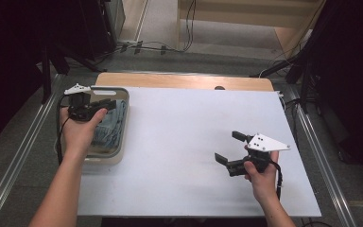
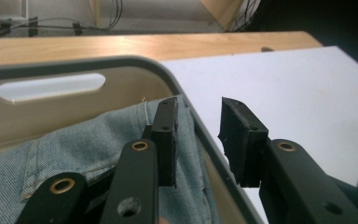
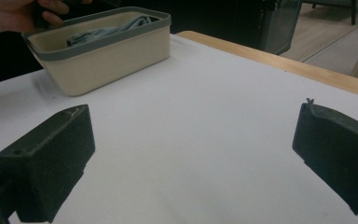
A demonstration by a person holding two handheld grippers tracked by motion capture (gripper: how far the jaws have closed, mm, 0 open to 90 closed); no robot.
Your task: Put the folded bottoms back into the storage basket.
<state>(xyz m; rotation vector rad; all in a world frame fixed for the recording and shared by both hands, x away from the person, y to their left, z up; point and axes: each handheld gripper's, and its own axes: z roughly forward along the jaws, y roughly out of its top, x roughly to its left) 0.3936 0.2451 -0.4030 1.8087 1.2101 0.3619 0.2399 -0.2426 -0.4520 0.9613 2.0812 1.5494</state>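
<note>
A beige basket (image 1: 125,124) with a grey rim (image 2: 74,64) stands at the left of the white tabletop (image 1: 184,118). Folded light-blue denim (image 1: 112,127) lies inside it. My left gripper (image 1: 109,103) hovers over the basket's far right corner, open. In the left gripper view, the left gripper (image 2: 199,109) straddles the rim, one jaw above the denim (image 2: 74,149) and the other outside the wall. My right gripper (image 1: 227,145) is wide open and empty above the right part of the table. The right gripper view has the right gripper (image 3: 196,126) facing the basket (image 3: 116,56) and its denim (image 3: 107,30).
A strip of bare wood (image 1: 184,81) runs along the table's far edge. Metal rails flank the table on both sides, with cables and dark stands on the floor beyond. A hand (image 3: 9,14) holds the other gripper above the basket.
</note>
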